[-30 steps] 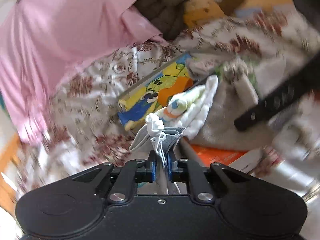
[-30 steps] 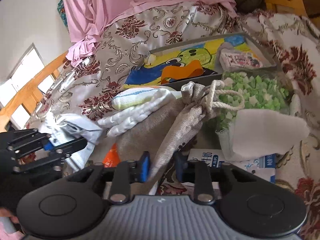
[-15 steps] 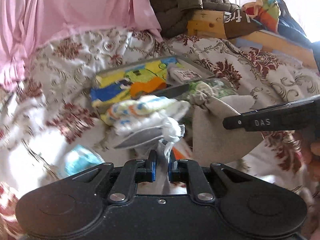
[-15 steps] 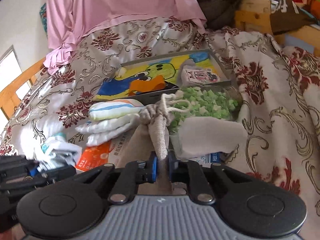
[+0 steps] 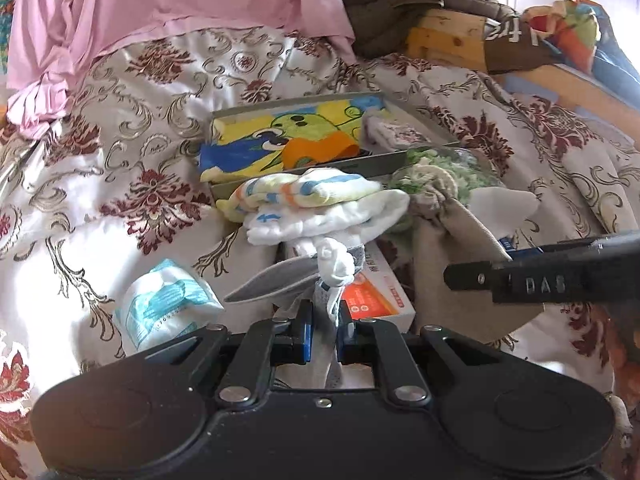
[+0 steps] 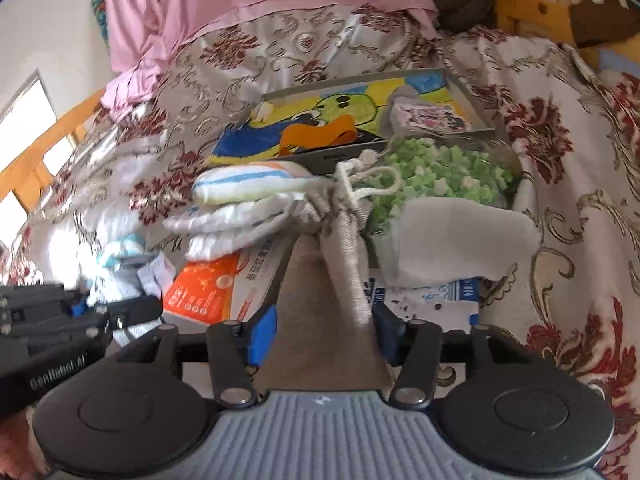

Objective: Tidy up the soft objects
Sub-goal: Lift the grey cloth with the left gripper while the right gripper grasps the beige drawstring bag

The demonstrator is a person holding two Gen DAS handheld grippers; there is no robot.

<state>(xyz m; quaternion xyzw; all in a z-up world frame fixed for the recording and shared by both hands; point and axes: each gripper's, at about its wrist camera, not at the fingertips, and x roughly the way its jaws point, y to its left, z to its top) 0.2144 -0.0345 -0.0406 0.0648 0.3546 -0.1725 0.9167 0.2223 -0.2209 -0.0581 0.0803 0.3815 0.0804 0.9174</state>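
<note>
Left wrist view: the left gripper [image 5: 323,330] is pinched on a grey-and-white sock [image 5: 296,276]. The sock's white knotted end stands up just beyond the fingertips. Its grey flat part runs left and slightly downward in this view, so the long axis lies roughly crosswise to the fingers.

Right wrist view: the right gripper [image 6: 322,330] is spread wide, one finger on each side of a beige drawstring bag [image 6: 340,280]. Whether the pads touch the cloth cannot be told. The bag's long axis runs along the fingers, away from the camera. Its tied neck, with a cream cord [image 6: 360,184], points toward the far end.

Left of the bag neck lies a stack of folded cloths [image 6: 240,204], striped on top and white beneath. Under the stack lies an orange and white box [image 6: 216,284]. Beyond the bag neck sits a clear bag of green and white pieces [image 6: 440,172], with a flat case bearing a cartoon picture [image 6: 332,120] behind it.

All items rest on a cream bedspread with dark red floral motifs [image 6: 560,140]. A pink sheet [image 6: 240,0] hangs at the far side. A wooden frame [image 5: 448,36] shows at upper right in the left wrist view.
</note>
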